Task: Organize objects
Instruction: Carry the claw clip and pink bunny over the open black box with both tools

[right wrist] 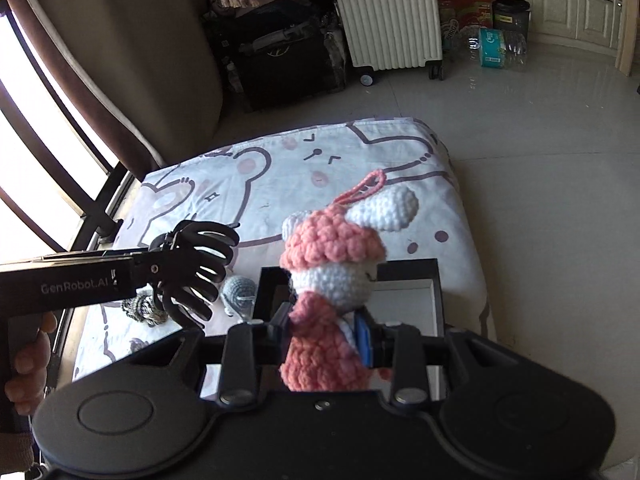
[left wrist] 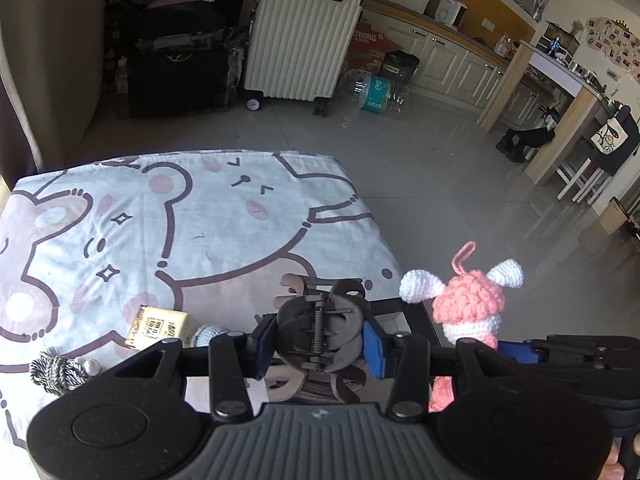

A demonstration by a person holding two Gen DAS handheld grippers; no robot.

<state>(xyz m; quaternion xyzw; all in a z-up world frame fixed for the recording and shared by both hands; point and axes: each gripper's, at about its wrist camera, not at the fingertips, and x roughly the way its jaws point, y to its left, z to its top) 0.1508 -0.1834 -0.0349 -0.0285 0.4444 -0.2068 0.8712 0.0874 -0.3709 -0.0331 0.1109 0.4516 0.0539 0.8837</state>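
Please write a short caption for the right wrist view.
Right gripper holds a crochet doll above a black box; left gripper holds a hair claw.

hair claw (left wrist: 320, 330): dark matt plastic, bare metal spring | doll (right wrist: 334, 280): rough pink-and-white crocheted yarn | left gripper (left wrist: 318, 340): matt black plastic, blue pads | table cover (left wrist: 224, 216): soft printed cloth, creased | box (right wrist: 434, 280): black, smooth | far suitcase (left wrist: 300, 36): ribbed cream hard shell | floor (left wrist: 460, 184): glossy grey tile
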